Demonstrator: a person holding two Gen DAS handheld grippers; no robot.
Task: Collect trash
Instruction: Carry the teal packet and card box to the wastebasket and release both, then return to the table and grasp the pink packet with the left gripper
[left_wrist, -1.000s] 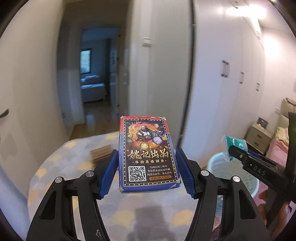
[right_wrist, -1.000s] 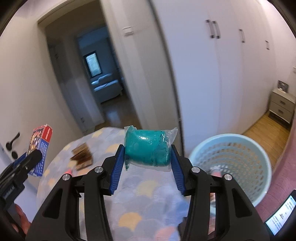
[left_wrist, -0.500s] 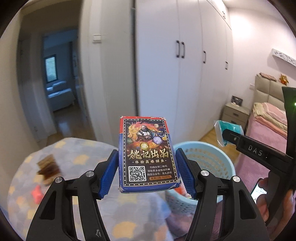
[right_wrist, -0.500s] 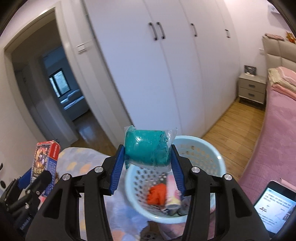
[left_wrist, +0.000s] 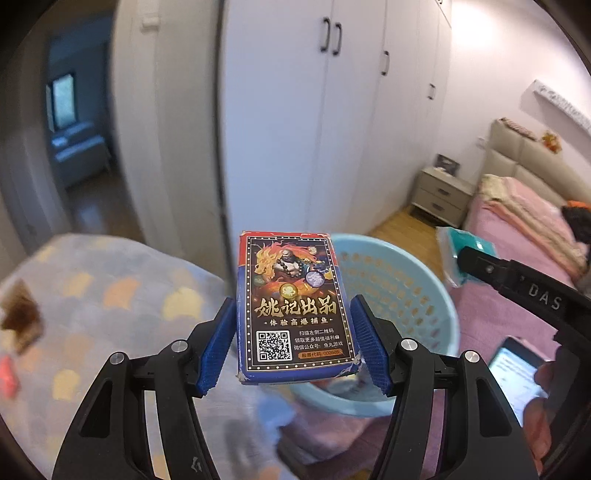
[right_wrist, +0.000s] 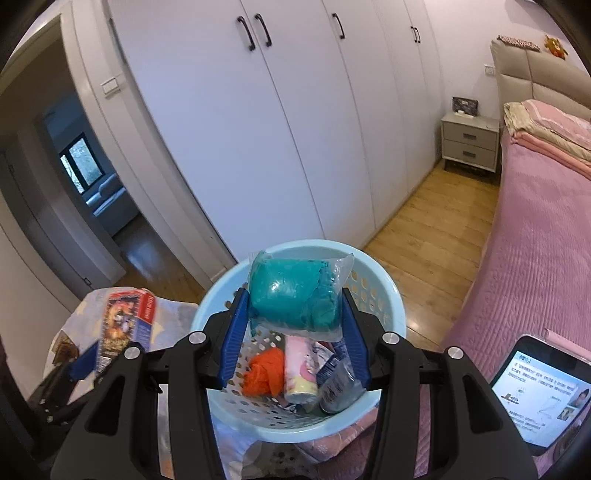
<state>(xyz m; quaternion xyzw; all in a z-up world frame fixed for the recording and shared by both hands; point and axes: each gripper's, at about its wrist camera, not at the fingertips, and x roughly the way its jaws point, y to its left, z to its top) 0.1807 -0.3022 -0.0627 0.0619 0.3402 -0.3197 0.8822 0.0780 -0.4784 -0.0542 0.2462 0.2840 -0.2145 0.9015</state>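
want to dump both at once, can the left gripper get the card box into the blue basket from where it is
Probably yes. The left gripper holds the card box beside the basket, whose open top is unobstructed; the right gripper with its teal packet hangs over it, so they may crowd.

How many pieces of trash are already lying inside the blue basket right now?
4 visible in the blue basket: an orange crumpled piece at left, a pink-and-yellow tube in the middle, a blue-and-white wrapper and a grey packet at right. The right gripper may hide more.
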